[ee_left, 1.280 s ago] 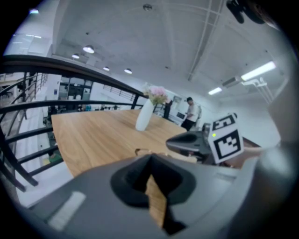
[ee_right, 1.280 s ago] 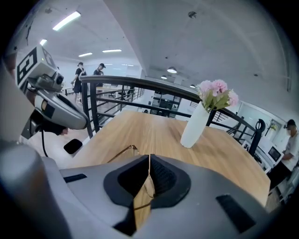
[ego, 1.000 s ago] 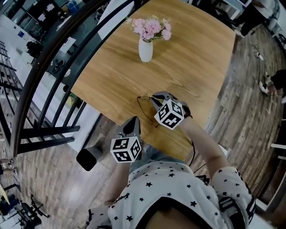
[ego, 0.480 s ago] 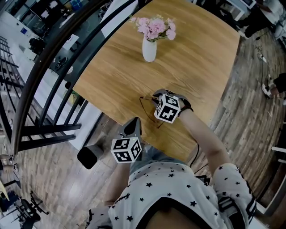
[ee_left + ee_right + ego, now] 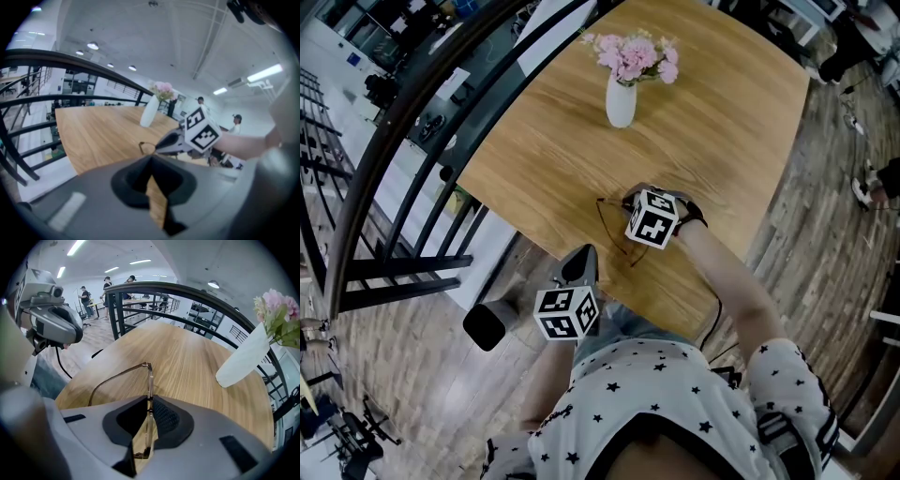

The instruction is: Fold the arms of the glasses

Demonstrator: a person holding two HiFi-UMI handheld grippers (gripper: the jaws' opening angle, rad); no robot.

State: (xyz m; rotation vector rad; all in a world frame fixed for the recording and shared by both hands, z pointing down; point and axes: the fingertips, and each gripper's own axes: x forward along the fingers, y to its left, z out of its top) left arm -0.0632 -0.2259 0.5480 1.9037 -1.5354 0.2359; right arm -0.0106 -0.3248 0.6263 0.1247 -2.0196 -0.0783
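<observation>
On wood desk (image 5: 712,122), near its front edge: glasses (image 5: 149,376) pinched by the frame in right tool (image 5: 149,404), left tool (image 5: 151,159) pressed together and empty, so clamp frame steady, then nudge open arm (image 5: 112,378) inward gently with left.

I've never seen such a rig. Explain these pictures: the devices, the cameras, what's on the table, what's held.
A person holds a two-fingered gripper in each hand. One camera sits on the person's head, looking down; one rides on each gripper. The wooden table bears a white vase of pink flowers and a pair of glasses. The right gripper is shut on the glasses' front, one arm visibly unfolded. The left gripper is shut and empty, just off the table.
</observation>
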